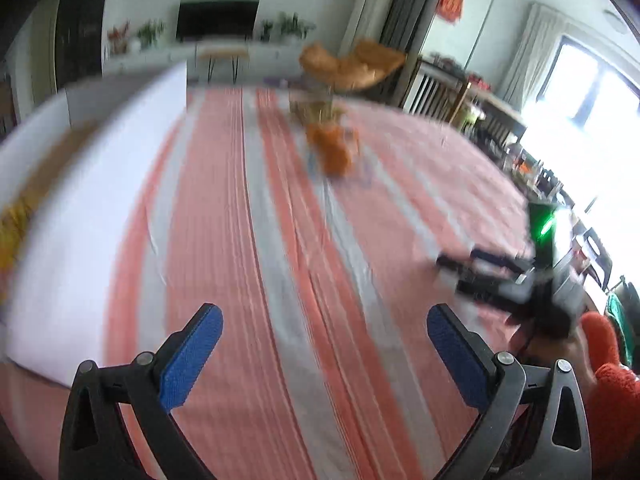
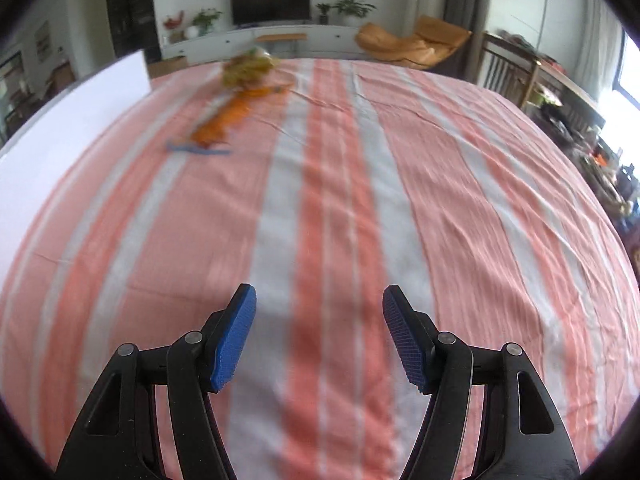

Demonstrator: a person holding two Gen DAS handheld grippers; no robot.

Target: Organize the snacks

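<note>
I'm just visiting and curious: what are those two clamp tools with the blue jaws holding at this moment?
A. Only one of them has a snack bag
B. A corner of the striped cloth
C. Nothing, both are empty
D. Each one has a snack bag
C: both the left gripper and the right gripper have their jaws apart with only the striped cloth behind; the orange snack bags lie far off.

Your orange snack packet lies flat on the striped cloth, well ahead of both sets of jaws and blurred. Just beyond it, touching or nearly so, sits a yellowish snack bag, also blurred.
</note>
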